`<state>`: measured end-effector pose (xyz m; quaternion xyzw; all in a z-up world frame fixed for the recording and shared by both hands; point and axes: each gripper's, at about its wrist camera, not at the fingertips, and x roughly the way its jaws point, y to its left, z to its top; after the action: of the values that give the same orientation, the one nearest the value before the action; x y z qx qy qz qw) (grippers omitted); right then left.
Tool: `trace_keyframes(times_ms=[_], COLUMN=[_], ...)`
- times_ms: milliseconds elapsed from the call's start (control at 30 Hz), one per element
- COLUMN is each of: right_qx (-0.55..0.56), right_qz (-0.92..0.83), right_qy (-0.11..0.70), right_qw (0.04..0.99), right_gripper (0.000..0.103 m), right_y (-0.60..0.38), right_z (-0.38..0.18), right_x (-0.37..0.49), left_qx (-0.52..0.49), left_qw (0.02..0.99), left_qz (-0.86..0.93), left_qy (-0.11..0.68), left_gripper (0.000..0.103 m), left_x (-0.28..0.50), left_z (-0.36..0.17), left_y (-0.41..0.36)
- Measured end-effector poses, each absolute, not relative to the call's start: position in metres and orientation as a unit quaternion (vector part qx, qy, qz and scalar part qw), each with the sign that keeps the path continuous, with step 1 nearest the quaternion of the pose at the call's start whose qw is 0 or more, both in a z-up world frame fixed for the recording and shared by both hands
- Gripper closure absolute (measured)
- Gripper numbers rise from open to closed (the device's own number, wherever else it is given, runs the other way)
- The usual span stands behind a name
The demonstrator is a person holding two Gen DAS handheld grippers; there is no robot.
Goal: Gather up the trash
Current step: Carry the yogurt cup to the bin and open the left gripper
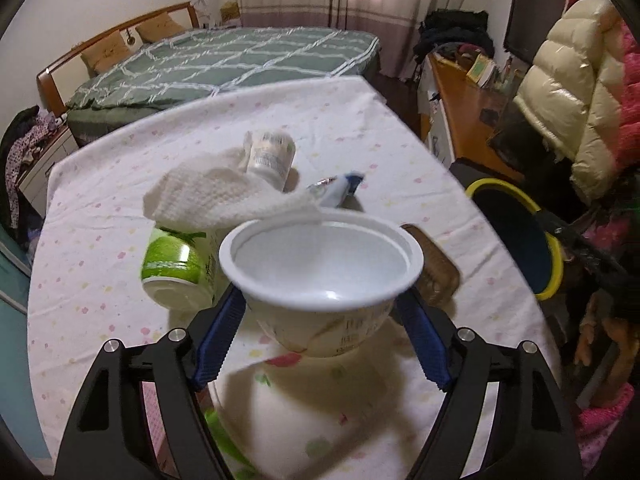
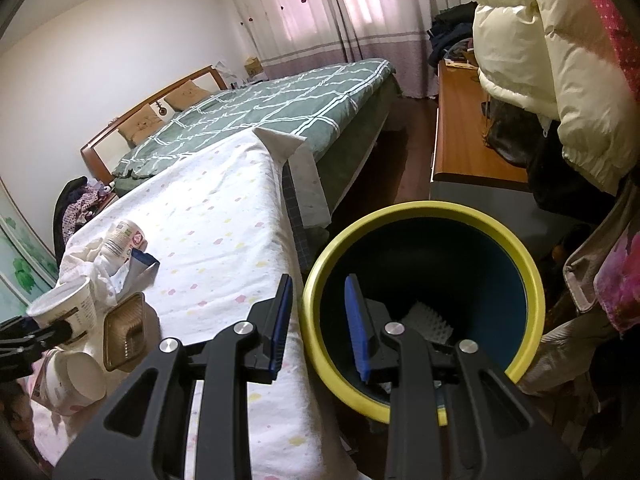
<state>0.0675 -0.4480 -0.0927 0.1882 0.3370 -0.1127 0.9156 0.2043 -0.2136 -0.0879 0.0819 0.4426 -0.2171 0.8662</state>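
Left gripper clenched on the white paper bowl, blue pads against its sides, bowl upright and lifted clear of the tablecloth. Behind the bowl: crumpled tissue draped over a green can lying on its side, a white bottle beyond that, a brown plastic tray just right of the bowl. Right gripper released, nothing between its fingers, hanging over the rim of the yellow-rimmed bin, which stands beside the table edge, well right of the bowl.
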Motion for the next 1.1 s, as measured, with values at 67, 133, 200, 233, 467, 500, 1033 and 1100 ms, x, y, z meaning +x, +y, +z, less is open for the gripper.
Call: trace_keyframes(times_ms=[67, 133, 200, 233, 467, 500, 1033, 1100], right_qx=[0.188, 0.188, 0.187, 0.187, 0.189, 0.188, 0.193, 0.198], right_qz=[-0.112, -0.112, -0.111, -0.111, -0.11, -0.11, -0.179, -0.191], right_qy=[0.334, 0.332, 0.328, 0.327, 0.317, 0.316, 0.301, 0.301], right_qw=[0.917, 0.918, 0.919, 0.92, 0.923, 0.923, 0.917, 0.913], right_gripper=[0.077, 0.077, 0.077, 0.077, 0.077, 0.077, 0.077, 0.077], right_y=[-0.447, -0.446, -0.446, -0.445, -0.446, -0.446, -0.486, -0.497], right_z=[-0.091, -0.089, -0.086, -0.085, -0.078, -0.077, -0.077, -0.079], right_x=[0.065, 0.063, 0.06, 0.059, 0.049, 0.048, -0.006, -0.017], left_qx=[0.079, 0.077, 0.077, 0.077, 0.072, 0.072, 0.087, 0.093], left_qw=[0.872, 0.878, 0.883, 0.886, 0.896, 0.897, 0.865, 0.859], left_qz=[-0.222, -0.222, -0.223, -0.224, -0.232, -0.234, -0.335, -0.345], left_qy=[0.43, 0.418, 0.406, 0.4, 0.371, 0.367, 0.363, 0.366], left_gripper=[0.027, 0.027, 0.027, 0.027, 0.028, 0.028, 0.027, 0.027], left_x=[0.196, 0.188, 0.181, 0.177, 0.147, 0.143, 0.118, 0.119], left_z=[-0.076, -0.066, -0.058, -0.053, -0.029, -0.026, -0.026, -0.032], left_y=[-0.212, -0.21, -0.207, -0.206, -0.197, -0.197, -0.3, -0.322])
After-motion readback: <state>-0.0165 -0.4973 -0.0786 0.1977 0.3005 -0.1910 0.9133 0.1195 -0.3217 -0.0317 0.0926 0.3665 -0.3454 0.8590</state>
